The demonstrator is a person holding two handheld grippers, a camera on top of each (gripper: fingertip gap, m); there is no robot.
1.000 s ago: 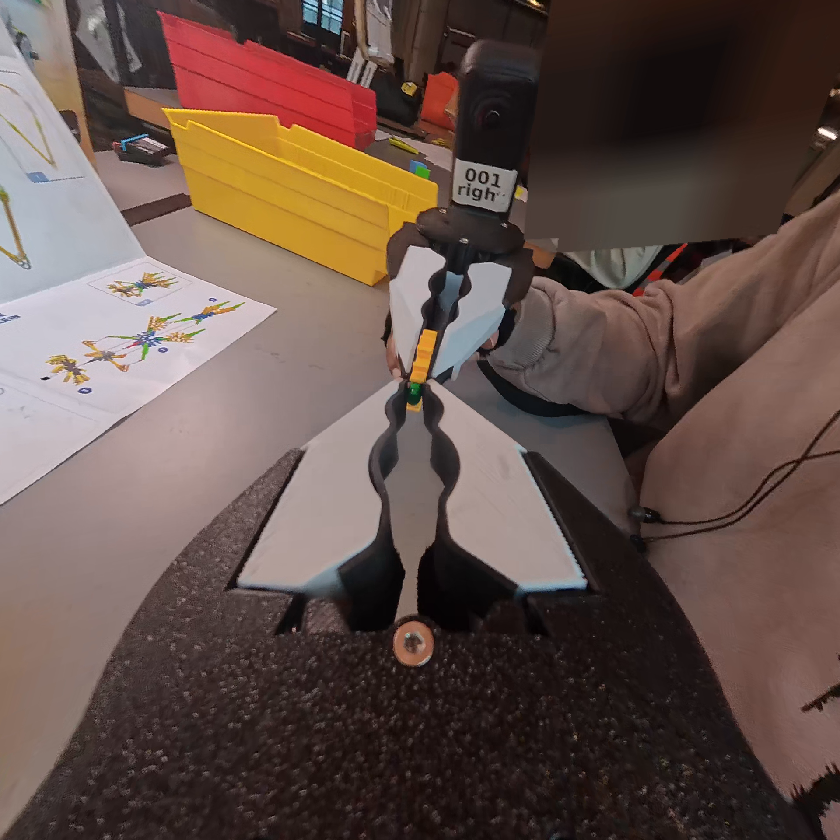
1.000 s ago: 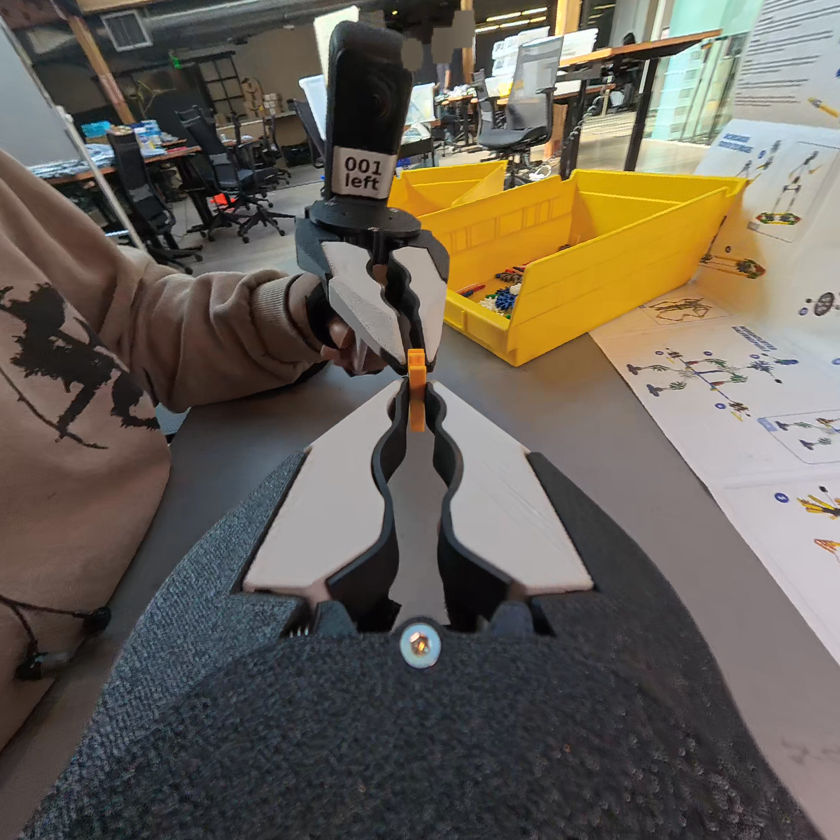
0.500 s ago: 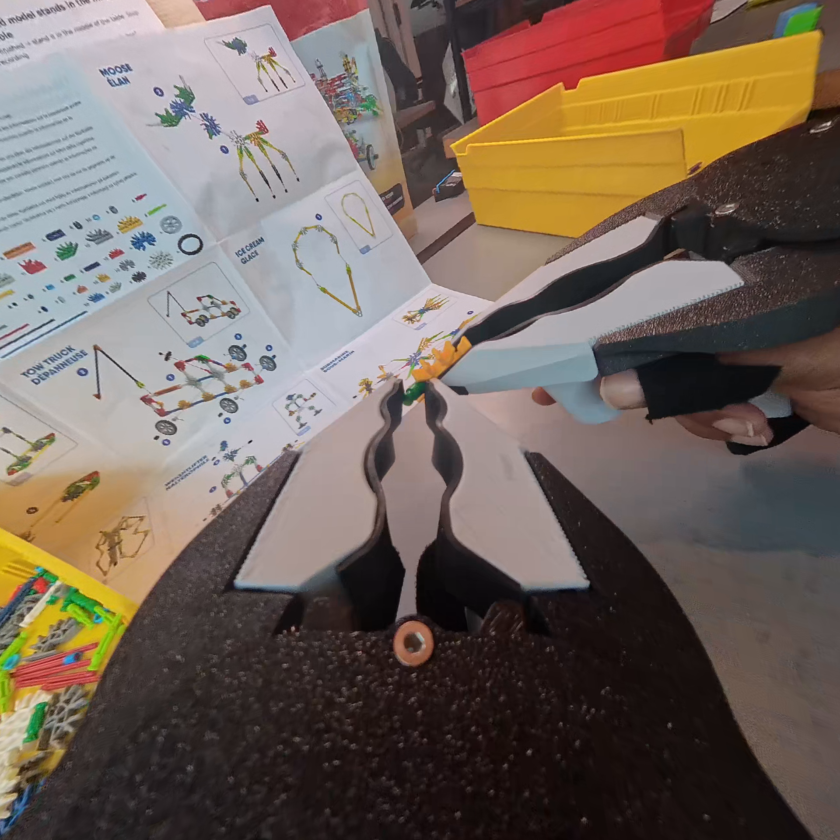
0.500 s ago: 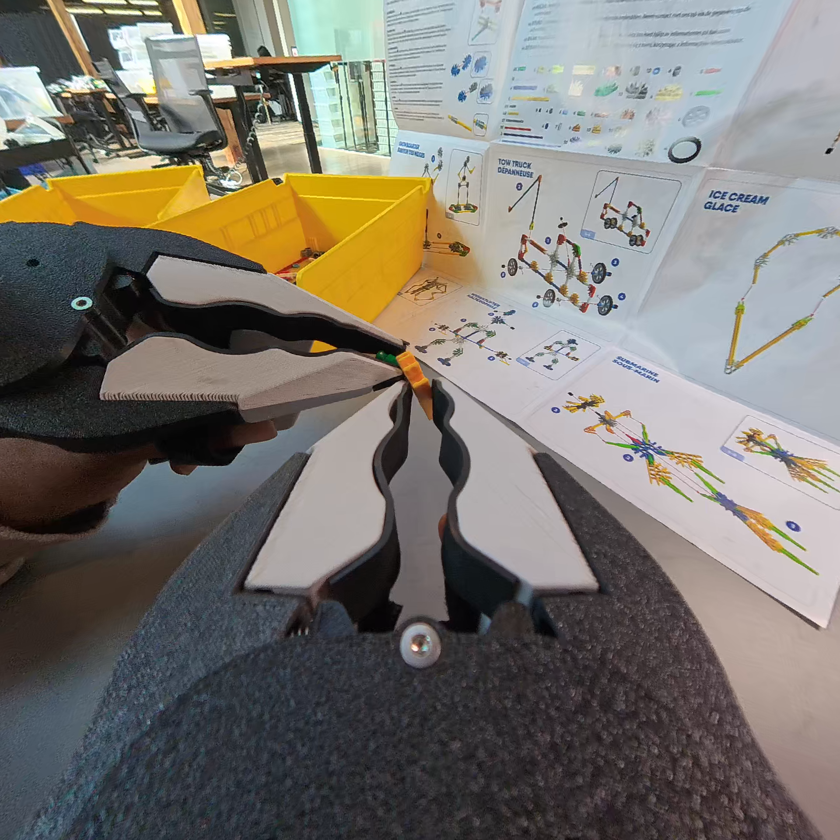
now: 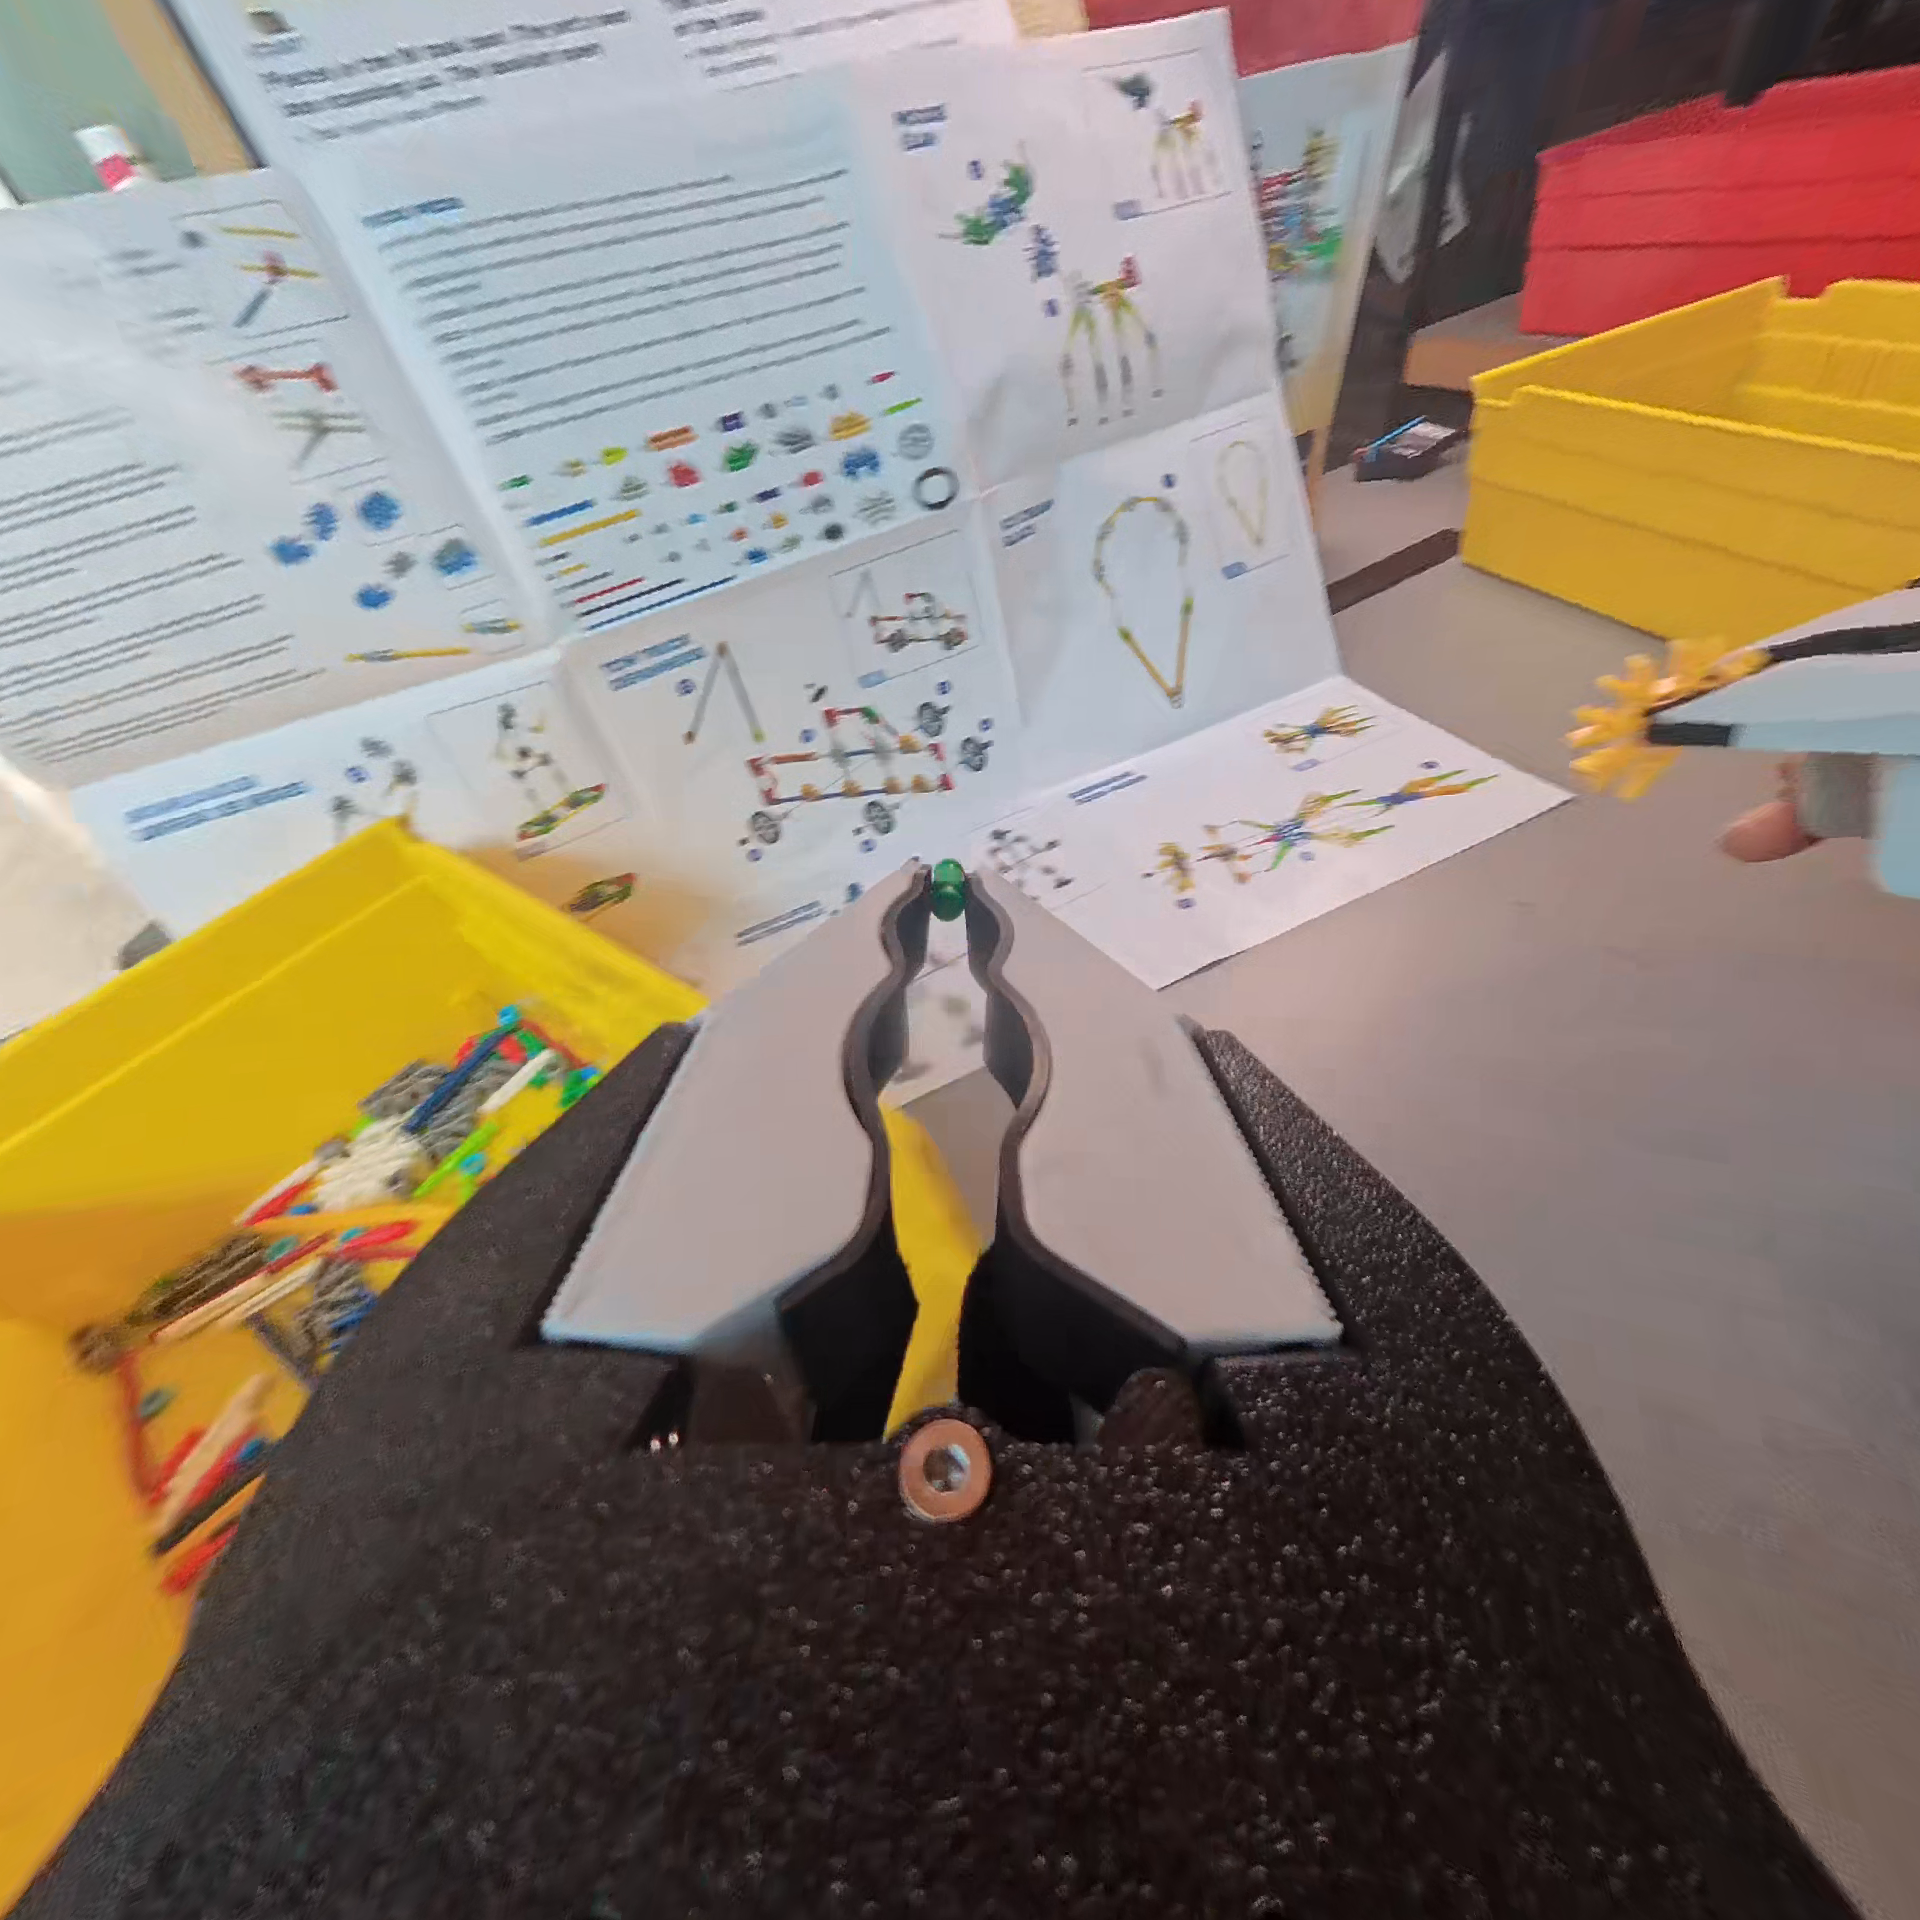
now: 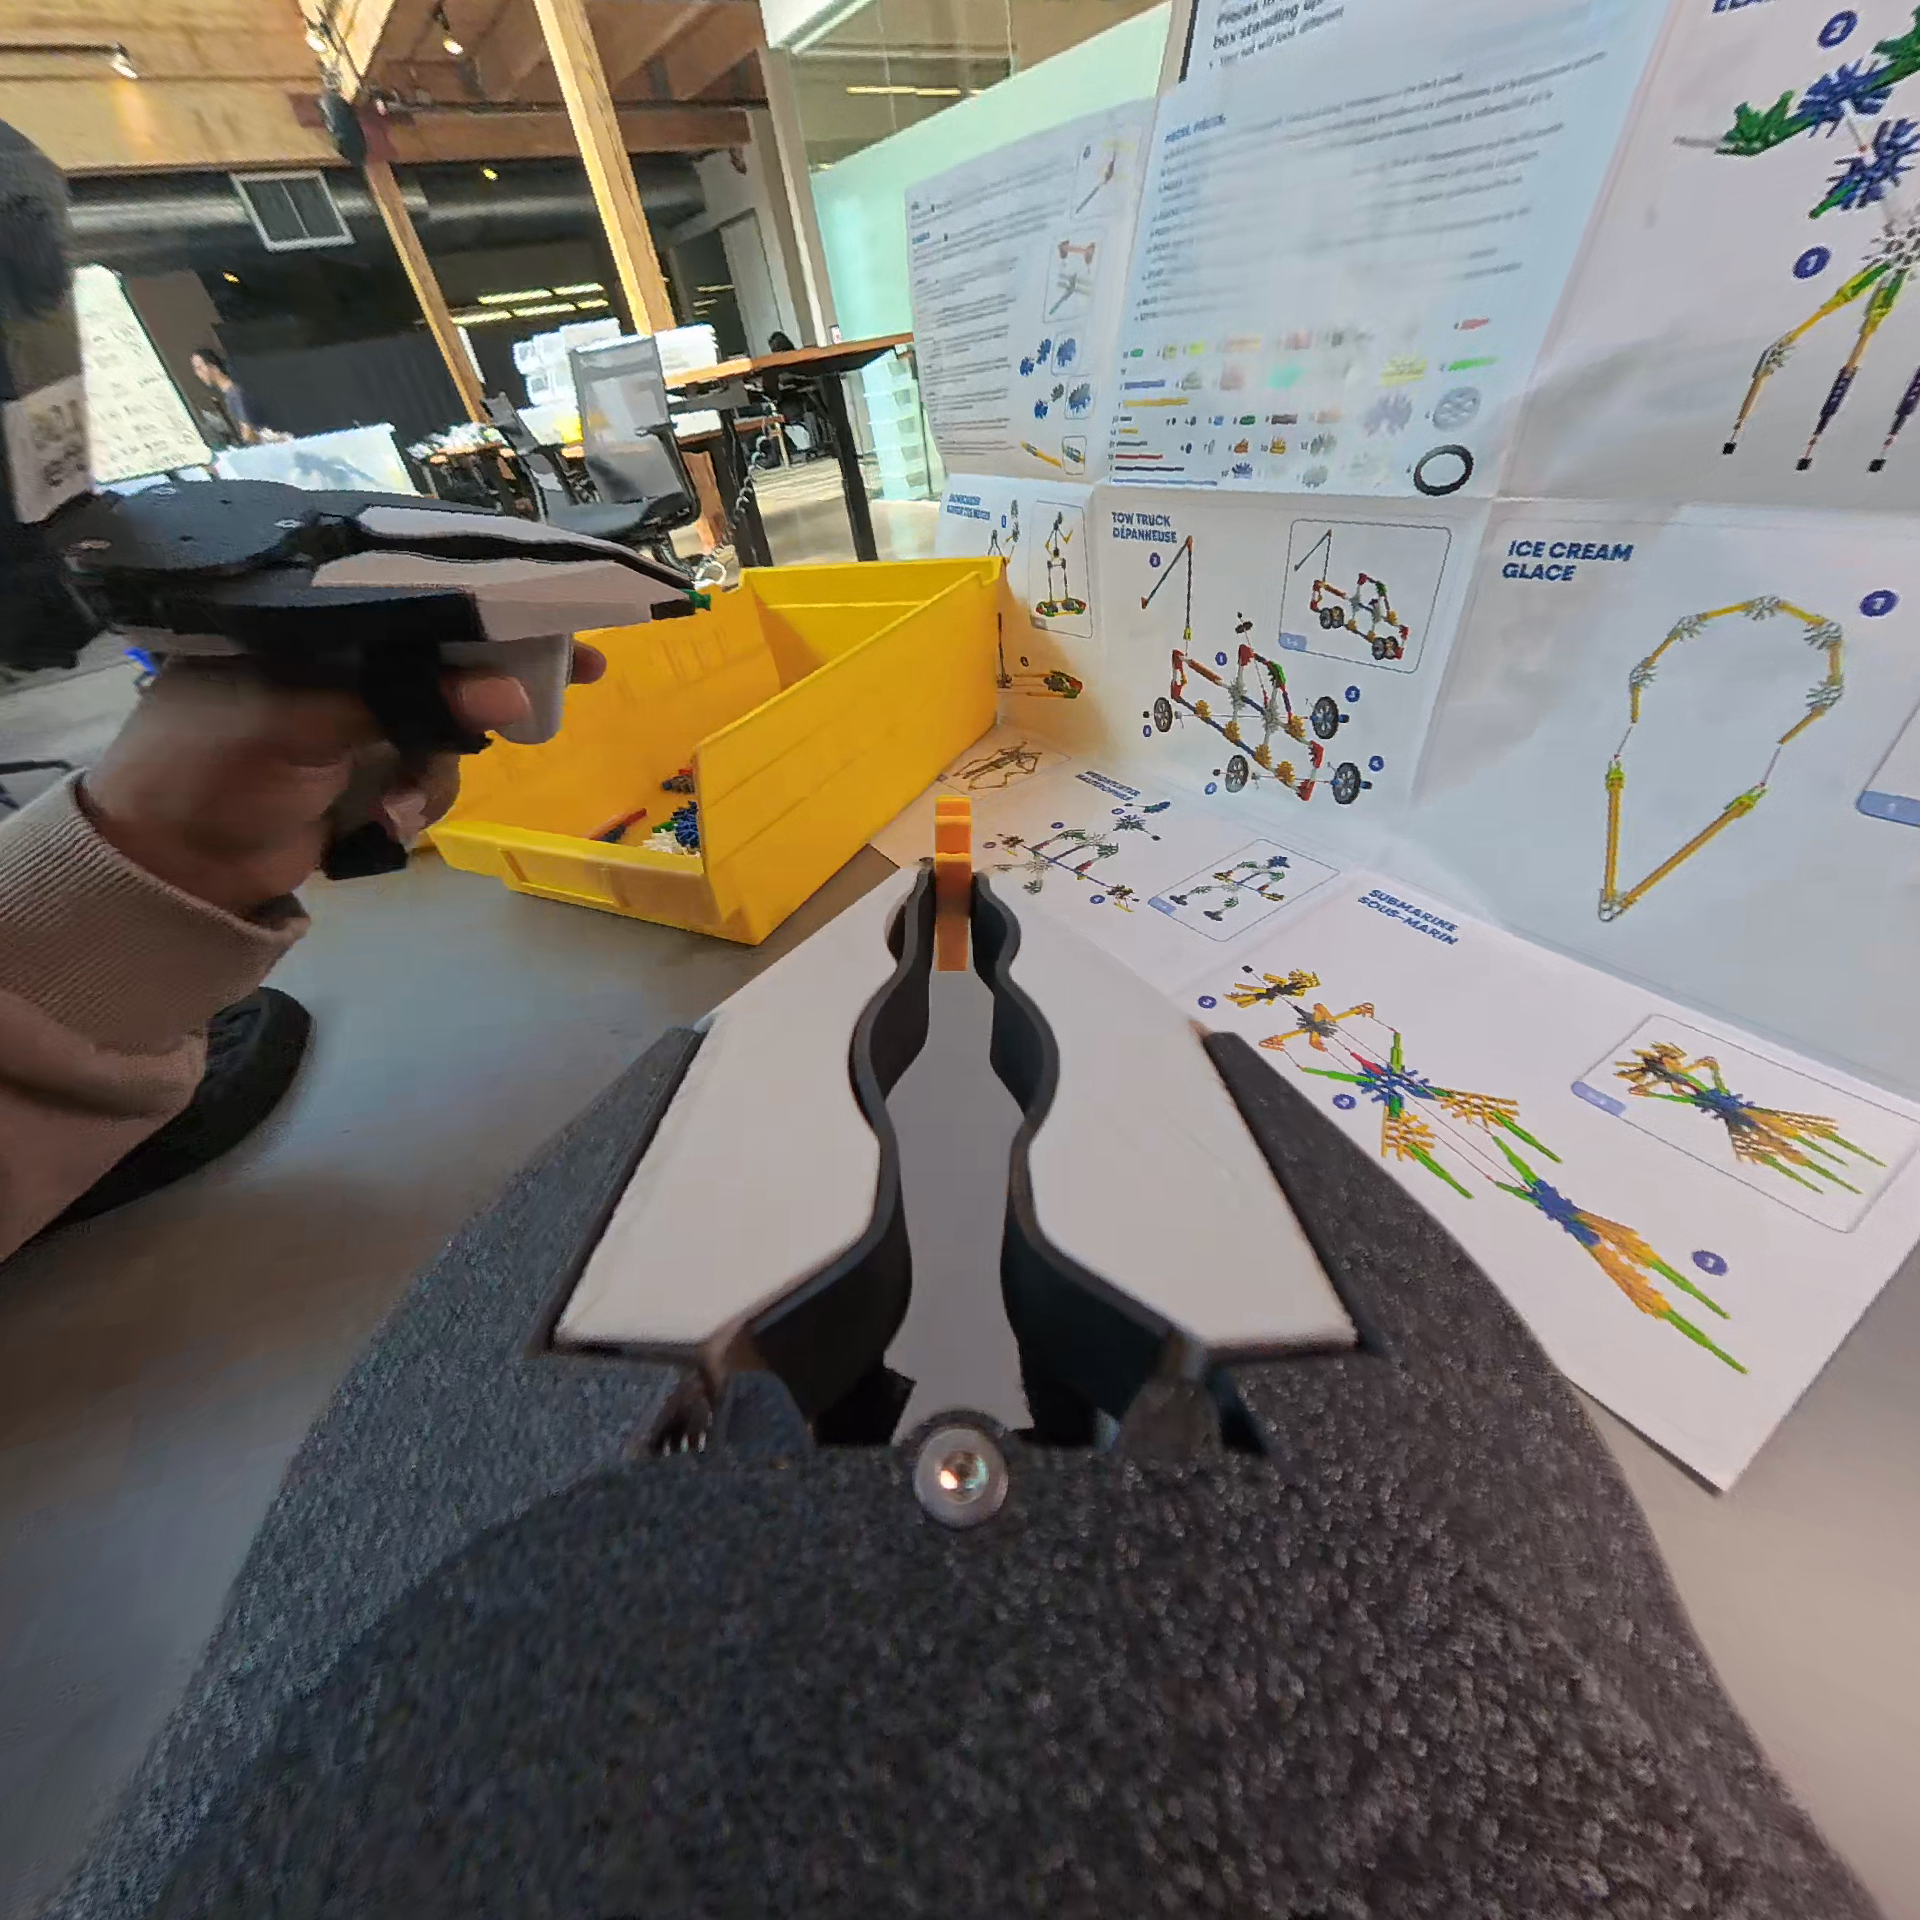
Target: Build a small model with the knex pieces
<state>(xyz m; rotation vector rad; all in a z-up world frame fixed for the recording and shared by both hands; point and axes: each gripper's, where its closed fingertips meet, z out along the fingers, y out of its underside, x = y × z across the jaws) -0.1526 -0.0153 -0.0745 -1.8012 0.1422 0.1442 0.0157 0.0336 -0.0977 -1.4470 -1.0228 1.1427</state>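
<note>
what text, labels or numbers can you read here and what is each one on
I won't quote writing; here is what bears it.
Instruction sheet: blue headings and numbered dots by the model drawings, legible.
Its upper paragraphs: blurred.
White label on the left hand-held gripper: blurred.
Whiteboard far back: too small.
Yellow bin: none seen.

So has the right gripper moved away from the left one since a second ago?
Yes. In the left wrist view the right gripper now sits at the right edge, below the yellow bin, apart from the left gripper.
</note>
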